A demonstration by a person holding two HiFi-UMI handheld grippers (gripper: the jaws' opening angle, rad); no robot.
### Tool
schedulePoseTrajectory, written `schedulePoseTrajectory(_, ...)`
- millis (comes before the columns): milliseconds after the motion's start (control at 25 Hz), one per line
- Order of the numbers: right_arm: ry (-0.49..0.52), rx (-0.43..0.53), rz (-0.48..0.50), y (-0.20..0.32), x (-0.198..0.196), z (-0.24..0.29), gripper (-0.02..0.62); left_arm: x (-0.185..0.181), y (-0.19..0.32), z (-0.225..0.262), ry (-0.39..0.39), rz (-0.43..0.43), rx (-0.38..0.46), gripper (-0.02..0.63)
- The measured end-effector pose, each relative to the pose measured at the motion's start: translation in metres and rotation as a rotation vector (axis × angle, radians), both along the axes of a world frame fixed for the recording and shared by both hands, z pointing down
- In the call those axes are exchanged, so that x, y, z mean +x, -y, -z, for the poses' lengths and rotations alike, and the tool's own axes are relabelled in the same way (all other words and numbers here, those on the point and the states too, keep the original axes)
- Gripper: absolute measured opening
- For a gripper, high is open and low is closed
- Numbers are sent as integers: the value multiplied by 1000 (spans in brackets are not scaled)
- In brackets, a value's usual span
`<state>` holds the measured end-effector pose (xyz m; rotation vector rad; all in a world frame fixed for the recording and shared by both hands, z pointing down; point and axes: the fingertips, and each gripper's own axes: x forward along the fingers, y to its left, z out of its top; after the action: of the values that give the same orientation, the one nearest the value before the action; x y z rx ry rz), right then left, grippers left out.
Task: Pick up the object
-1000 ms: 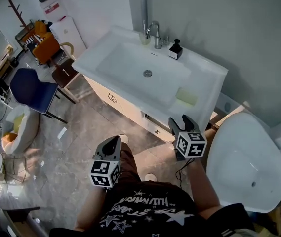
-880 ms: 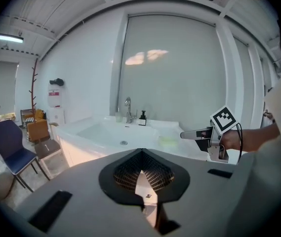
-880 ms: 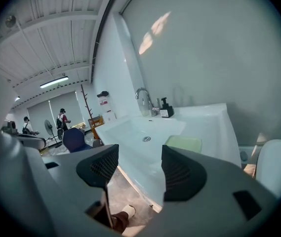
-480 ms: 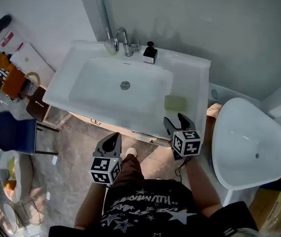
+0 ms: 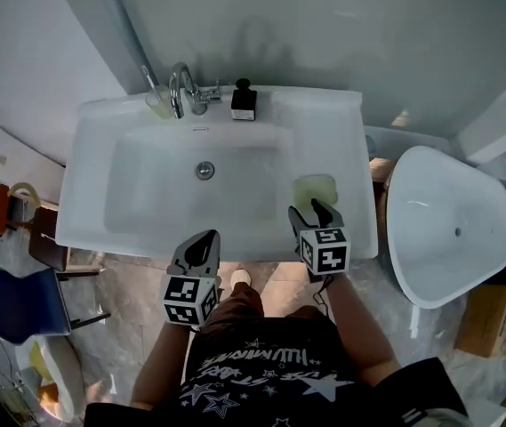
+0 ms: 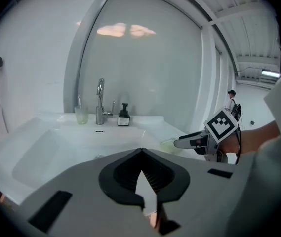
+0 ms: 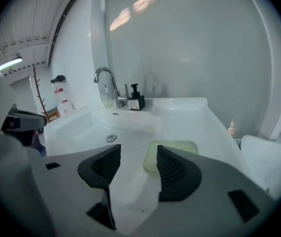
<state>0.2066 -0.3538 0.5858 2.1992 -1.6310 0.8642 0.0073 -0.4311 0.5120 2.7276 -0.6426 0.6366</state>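
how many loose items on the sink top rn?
3. A cup at the back, left of the tap; a pump bottle just right of the tap; a pale green block on the sink's right ledge. Nothing seems hidden.

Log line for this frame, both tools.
phase: approach; right tool: open, jaws just narrowing, nothing between, near green pad on sink ledge; left tool: shut, empty
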Motion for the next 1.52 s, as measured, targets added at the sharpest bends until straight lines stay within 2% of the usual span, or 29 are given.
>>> schedulePoseTrajectory(200, -49, -98, -61, 17, 7, -18, 203, 12, 26, -15, 11, -80, -38, 15)
schedulePoseTrajectory(520, -62, -237, -115, 32, 12, -47, 140, 26, 42, -36, 23, -183, -92, 15)
schedulePoseTrajectory(880, -108, -367, -163, 36, 13, -61, 108, 22, 53, -46, 28, -214, -126, 15)
schedulePoseTrajectory(1080, -123, -395, -198, 31, 16, -64, 51, 19, 57, -50, 38, -215, -135, 15)
schedulePoseTrajectory(1520, -127, -365, -195, 28, 16, -50, 35, 13, 50, -46, 37, -207, -126, 15)
